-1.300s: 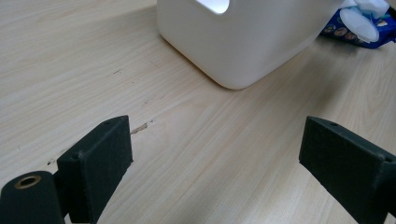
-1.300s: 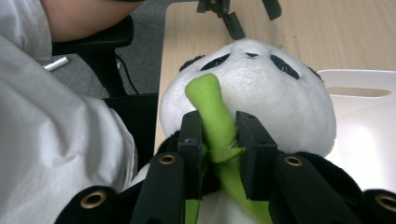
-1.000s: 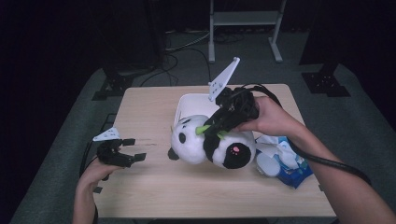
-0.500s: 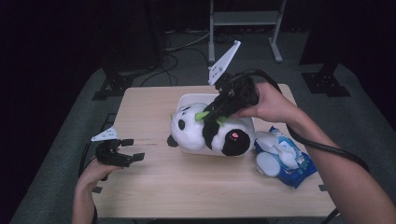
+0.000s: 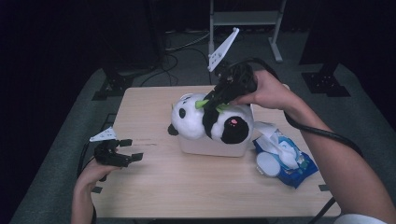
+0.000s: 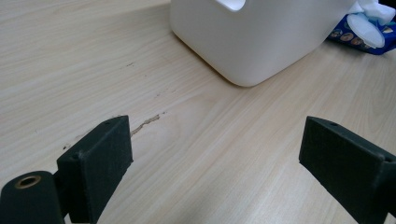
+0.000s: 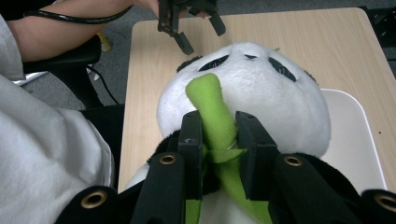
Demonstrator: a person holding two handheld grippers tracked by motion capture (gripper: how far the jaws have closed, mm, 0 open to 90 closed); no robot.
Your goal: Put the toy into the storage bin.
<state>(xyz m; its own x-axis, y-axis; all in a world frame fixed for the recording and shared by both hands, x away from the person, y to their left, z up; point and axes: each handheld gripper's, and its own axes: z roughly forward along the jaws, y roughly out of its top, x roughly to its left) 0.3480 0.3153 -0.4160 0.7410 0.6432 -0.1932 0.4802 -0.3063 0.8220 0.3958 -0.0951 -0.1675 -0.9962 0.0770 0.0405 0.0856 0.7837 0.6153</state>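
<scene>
Since a second ago your right tongs have lifted the panda over the white bin, clenched on its green stalk. That thin hold could slip. Left tongs rest released on the surface.

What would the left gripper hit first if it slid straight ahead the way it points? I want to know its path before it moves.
Most likely the white tub: it stands ahead of the open left gripper, with bare table in between. Depth is hard to judge.

Overhead camera plus two tongs-mounted close-ups
</scene>
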